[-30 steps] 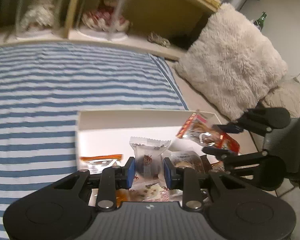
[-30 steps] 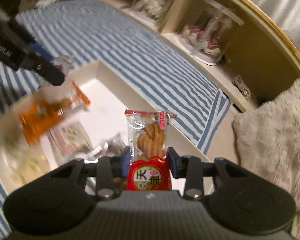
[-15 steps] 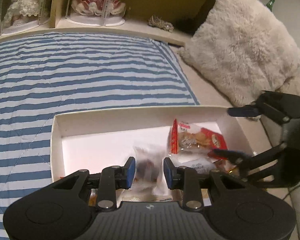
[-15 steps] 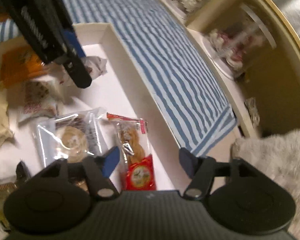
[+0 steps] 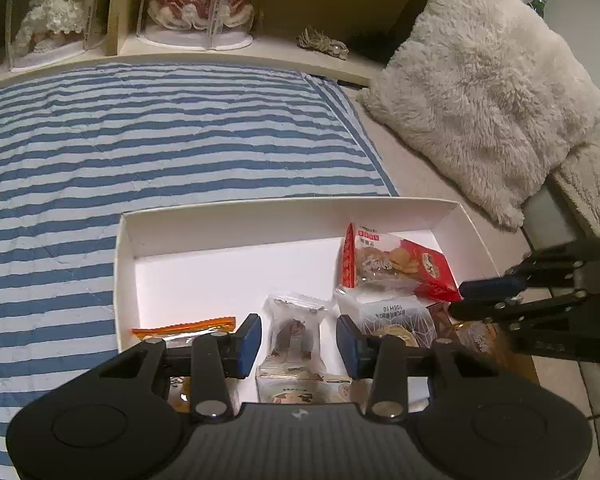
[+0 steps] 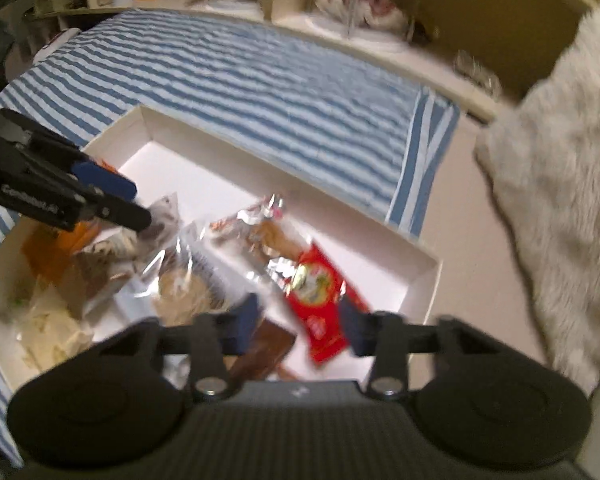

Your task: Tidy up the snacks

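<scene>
A white box (image 5: 284,216) sits on a bed with a blue striped blanket (image 5: 160,132), and the snacks lie inside the box. The left claw (image 5: 298,340) hangs over the near side of the box with its 2 blue pads (image 5: 249,336) spread apart. A small clear pack with a dark treat (image 5: 296,332) lies flat between the pads, but they do not touch it, so the left claw is let go and grips nothing. Just left of that pack is an orange-edged pack (image 5: 186,326), partly hidden behind the claw. To the right lies a red pack of crackers (image 5: 392,266), resting tilted on a white pack with a round cookie (image 5: 388,316). The right claw (image 6: 300,322) is over the right end of the box, above the lower end of the red pack (image 6: 312,288). Its pads are apart and hold nothing, so it is let go too. In the left wrist view the right claw (image 5: 484,296) shows at the right edge of the box. The right wrist view is blurry, so the small packs at the left end of the box are hard to tell apart. A fluffy white pillow (image 5: 480,84) leans on the far right, well apart from the box. On the far shelf, 2 dolls (image 5: 198,4) stand in clear cases.
</scene>
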### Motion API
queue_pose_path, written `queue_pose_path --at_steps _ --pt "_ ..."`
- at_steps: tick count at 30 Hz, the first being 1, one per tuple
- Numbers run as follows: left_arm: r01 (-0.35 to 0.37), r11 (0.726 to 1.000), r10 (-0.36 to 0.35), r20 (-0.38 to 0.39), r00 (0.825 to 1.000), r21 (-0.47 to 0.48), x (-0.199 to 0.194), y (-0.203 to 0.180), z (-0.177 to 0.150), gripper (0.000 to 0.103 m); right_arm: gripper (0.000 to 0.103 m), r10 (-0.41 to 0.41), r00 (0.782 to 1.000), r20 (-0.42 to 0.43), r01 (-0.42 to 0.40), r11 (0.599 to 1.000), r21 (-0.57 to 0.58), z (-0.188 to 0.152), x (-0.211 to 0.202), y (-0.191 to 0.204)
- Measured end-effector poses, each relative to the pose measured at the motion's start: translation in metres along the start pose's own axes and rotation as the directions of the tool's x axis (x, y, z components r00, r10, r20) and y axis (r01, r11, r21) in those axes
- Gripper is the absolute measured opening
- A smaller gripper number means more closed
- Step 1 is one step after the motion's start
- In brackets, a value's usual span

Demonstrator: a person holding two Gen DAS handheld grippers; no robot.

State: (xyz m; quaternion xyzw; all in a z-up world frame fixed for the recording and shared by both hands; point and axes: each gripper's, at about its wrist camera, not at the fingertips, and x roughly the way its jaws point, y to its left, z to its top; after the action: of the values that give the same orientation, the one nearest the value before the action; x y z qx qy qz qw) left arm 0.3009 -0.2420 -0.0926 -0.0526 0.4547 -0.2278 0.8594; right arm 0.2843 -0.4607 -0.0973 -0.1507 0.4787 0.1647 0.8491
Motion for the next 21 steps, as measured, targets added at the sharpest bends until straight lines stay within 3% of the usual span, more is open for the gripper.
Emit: queue_pose_path --at_steps 4,9,11,15,18,21 --pt "-0.003 1.000 0.003 0.008 1.000 -0.003 -0.007 0.002 0.000 0.043 0.025 0.036 0.999 -0.029 -0.032 0.992 0.124 -0.005 0.014 -0.006" --pt "0.013 1.000 -0.013 0.001 1.000 0.004 -0.010 0.002 -0.002 0.040 0.025 -0.054 0.998 -0.028 0.058 0.975 0.213 -0.008 0.030 -0.012" --pt "0.019 1.000 -0.018 -0.018 1.000 0.022 -0.007 -0.002 -0.004 0.033 0.025 -0.076 0.997 -0.011 0.077 0.968 0.240 -0.008 0.030 -0.014" --pt "-0.010 0.998 0.014 -0.073 0.997 0.060 0.009 -0.011 -0.010 0.029 0.026 -0.075 0.997 0.019 0.067 0.962 0.264 -0.012 0.018 -0.012" --pt "-0.019 0.997 0.028 -0.118 0.993 0.076 0.024 -0.013 -0.014 0.009 0.026 -0.069 0.997 0.039 0.056 0.961 0.269 -0.013 0.008 -0.012" --pt "-0.038 0.997 0.044 -0.108 0.993 0.060 0.033 -0.009 -0.014 0.009 0.026 -0.054 0.997 0.062 0.035 0.962 0.272 -0.019 -0.003 -0.006"
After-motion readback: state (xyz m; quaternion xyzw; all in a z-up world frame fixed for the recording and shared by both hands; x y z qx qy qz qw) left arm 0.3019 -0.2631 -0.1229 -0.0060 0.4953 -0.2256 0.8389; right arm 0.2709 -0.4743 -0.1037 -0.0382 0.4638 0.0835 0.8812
